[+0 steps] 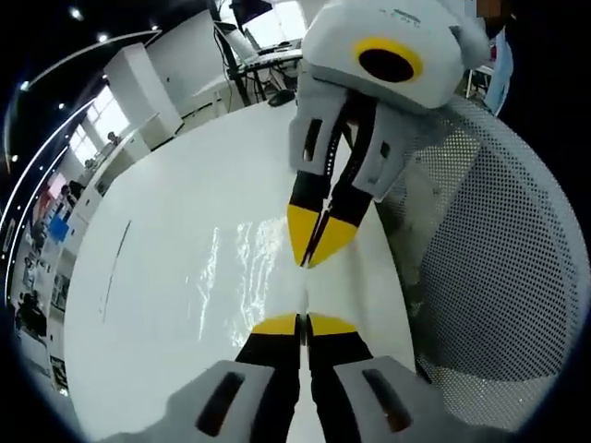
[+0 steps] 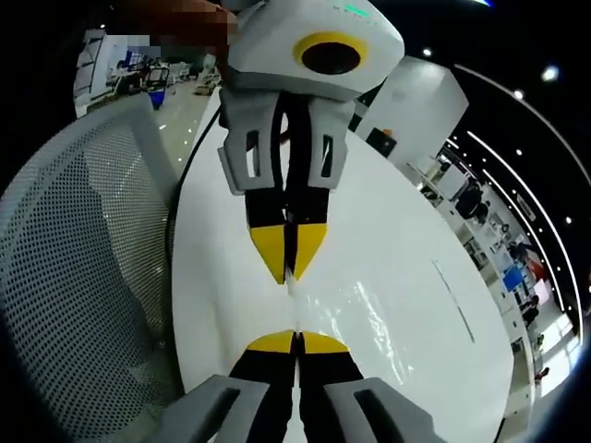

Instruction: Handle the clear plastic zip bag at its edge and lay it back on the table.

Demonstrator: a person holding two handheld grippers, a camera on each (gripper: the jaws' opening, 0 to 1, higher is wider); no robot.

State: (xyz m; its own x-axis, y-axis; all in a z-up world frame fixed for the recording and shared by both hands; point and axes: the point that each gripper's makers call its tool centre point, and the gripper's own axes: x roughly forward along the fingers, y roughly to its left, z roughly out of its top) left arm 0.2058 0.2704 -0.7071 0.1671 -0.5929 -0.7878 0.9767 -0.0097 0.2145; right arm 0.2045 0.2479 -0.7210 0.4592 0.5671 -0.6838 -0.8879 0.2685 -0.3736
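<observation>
Jaws of the left gripper (image 1: pixel 302 320) pressed together at the yellow tips, pinching one edge of the clear plastic zip bag (image 1: pixel 242 263). Jaws of the right gripper (image 2: pixel 297 338) likewise closed tip to tip, clamped on the bag's (image 2: pixel 362 312) opposite edge. Facing each other across the bag, tips near one another, with a thin pale line of bag edge stretched between them. Seen in the left gripper view: right gripper (image 1: pixel 318 247) reaching in from above, yellow tips together and pointed down toward the left one. Seen in the right gripper view: left gripper (image 2: pixel 289 257) coming in from above in the same way. Bag spread out glossy and wrinkled over the white tabletop (image 1: pixel 148 305), just beside the gripped edge, showing mainly as shiny highlights; cannot tell how much of it rests flat and how much is lifted. White mesh chair back (image 1: pixel 499 258) close against the tabletop edge, beside both grippers. Office desks and bright windows far off behind.
</observation>
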